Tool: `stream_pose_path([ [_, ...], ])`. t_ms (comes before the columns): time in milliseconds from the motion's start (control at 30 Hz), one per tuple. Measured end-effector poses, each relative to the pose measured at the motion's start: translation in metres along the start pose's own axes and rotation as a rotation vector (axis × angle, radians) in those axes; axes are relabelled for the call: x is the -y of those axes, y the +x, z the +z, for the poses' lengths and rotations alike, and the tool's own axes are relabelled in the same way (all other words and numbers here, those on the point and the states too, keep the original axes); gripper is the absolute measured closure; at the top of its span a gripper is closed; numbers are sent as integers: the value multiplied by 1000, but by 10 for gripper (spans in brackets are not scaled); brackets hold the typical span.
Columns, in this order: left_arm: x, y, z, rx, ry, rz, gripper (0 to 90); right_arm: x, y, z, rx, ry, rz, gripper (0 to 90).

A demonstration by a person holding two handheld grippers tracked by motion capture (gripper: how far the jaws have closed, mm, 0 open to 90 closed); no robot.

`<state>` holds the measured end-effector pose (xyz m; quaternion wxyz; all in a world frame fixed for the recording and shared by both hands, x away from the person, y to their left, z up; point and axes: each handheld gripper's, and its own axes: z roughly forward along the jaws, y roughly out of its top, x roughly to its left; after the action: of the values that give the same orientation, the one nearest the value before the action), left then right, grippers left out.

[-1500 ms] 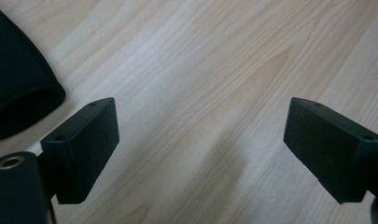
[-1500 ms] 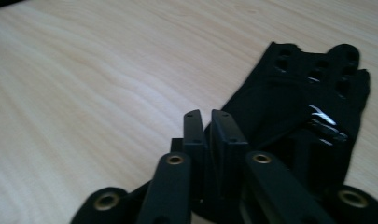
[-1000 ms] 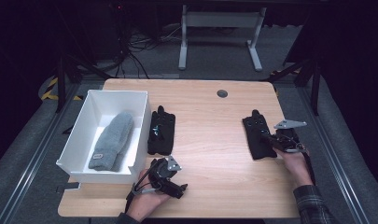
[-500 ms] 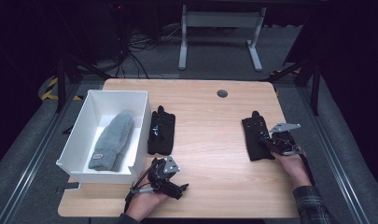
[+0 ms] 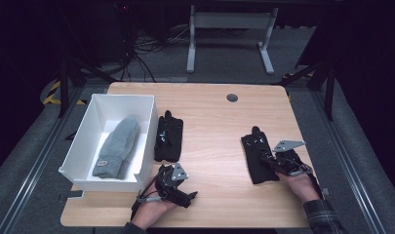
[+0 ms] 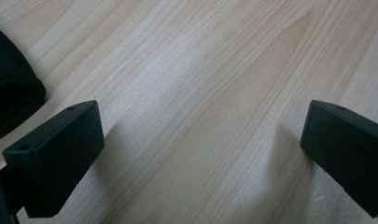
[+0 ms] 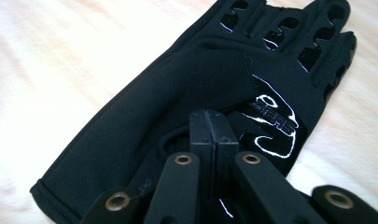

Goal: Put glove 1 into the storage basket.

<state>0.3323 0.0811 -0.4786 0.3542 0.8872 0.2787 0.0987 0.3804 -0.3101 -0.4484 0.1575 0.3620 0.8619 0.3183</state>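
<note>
At lower right of the high view, the right gripper (image 5: 278,163) rests on a black glove (image 5: 257,158) lying flat on the worktop (image 5: 214,126). Its jaws are pressed together on the glove's cuff-side fabric, seemingly pinching it to lift. At lower centre, the left gripper (image 5: 178,187) waits on bare wood, jaws spread wide and holding nothing, likely ready to help. A second glove (image 5: 168,138) lies beside a white box (image 5: 145,127), at centre left, which holds a grey mitten (image 5: 117,146), suggesting the gloves go there too.
</note>
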Motion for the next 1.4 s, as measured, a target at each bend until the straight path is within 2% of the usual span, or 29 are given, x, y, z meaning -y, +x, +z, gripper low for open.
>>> stream_pose_path([
  [33, 0, 0, 0, 0, 0, 0, 0, 0, 0, 0, 0, 0, 0, 900],
  [67, 0, 0, 0, 0, 0, 0, 0, 1, 10, -1, -17, 3, -18, 900],
  [100, 0, 0, 0, 0, 0, 0, 0, 1, 10, -1, -17, 3, -18, 900],
  [133, 0, 0, 0, 1, 0, 1, 0, 2, 19, -2, -38, 3, -26, 900],
  [167, 0, 0, 0, 1, 0, 1, 0, 2, 19, -2, -38, 3, -26, 900],
  [200, 0, 0, 0, 2, -1, 1, 0, 3, 29, -3, -62, 3, -39, 900],
  [333, 0, 0, 0, 2, 0, 1, 0, 4, 48, -6, -86, 12, -74, 900],
  [533, 0, 0, 0, 4, 1, 2, 0, 5, 65, -11, -126, 9, -105, 900],
  [667, 0, 0, 0, 4, 1, 2, 0, 9, 57, -21, -117, -21, -85, 900],
  [767, 0, 0, 0, 4, 1, 2, 0, 14, 53, -23, -117, -17, -78, 900],
  [800, 0, 0, 0, 4, 0, 2, 0, 17, 53, -22, -124, 0, -78, 900],
  [933, 1, 0, 0, 5, 0, 3, 0, 19, 59, -18, -133, 33, -111, 900],
  [1100, 1, 0, -1, 4, 2, 5, 0, 21, 70, -21, -152, 43, -160, 900],
  [1200, 1, 0, -1, 3, 1, 4, 0, 23, 71, -23, -155, 42, -162, 900],
  [1267, 0, -1, -1, -1, 2, -2, 0, 23, 69, -24, -173, 34, -147, 838],
  [1333, -2, -1, -1, -7, 17, -14, 9, 22, 67, -25, -167, 12, -137, 756],
  [1400, -5, -1, -3, -11, 16, -13, 80, 21, 65, -26, -162, -13, -120, 693],
])
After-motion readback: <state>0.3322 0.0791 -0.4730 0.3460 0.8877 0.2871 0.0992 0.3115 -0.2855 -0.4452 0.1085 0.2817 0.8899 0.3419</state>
